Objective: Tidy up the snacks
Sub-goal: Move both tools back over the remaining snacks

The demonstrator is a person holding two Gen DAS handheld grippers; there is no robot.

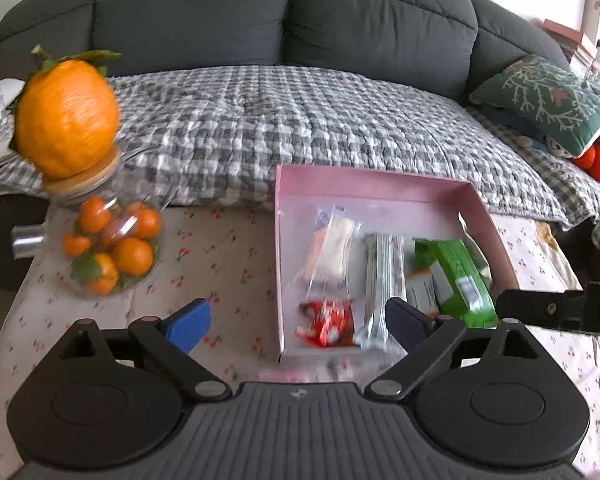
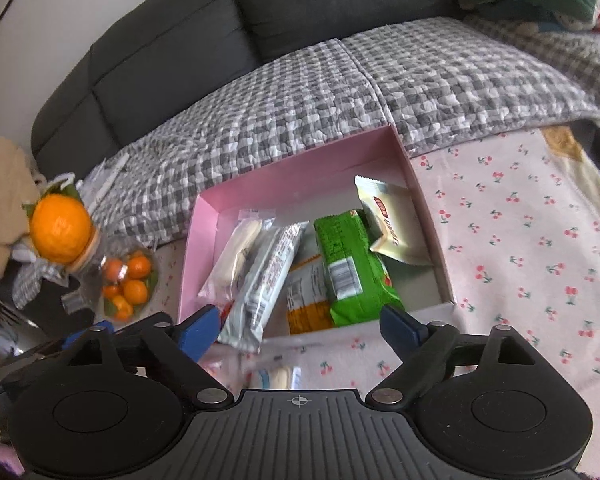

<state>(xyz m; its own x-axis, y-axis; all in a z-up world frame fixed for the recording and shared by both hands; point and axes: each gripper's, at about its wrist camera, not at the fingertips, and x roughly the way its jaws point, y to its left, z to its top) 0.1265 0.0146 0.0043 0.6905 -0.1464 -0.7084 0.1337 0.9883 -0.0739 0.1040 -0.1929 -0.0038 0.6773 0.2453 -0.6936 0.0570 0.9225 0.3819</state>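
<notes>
Snacks (image 2: 340,268) in pink box (image 2: 300,172) — beyond wide-spread right gripper (image 2: 300,326).

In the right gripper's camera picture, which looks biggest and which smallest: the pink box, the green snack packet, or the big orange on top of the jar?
1. pink box
2. green snack packet
3. big orange

The packet and orange are fairly close in apparent size, and the orange sits further from the camera, so that order is unsure.

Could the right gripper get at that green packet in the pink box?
Probably yes: the right gripper is open and empty, the green packet lies on top in the open pink box, nothing covering it.
</notes>
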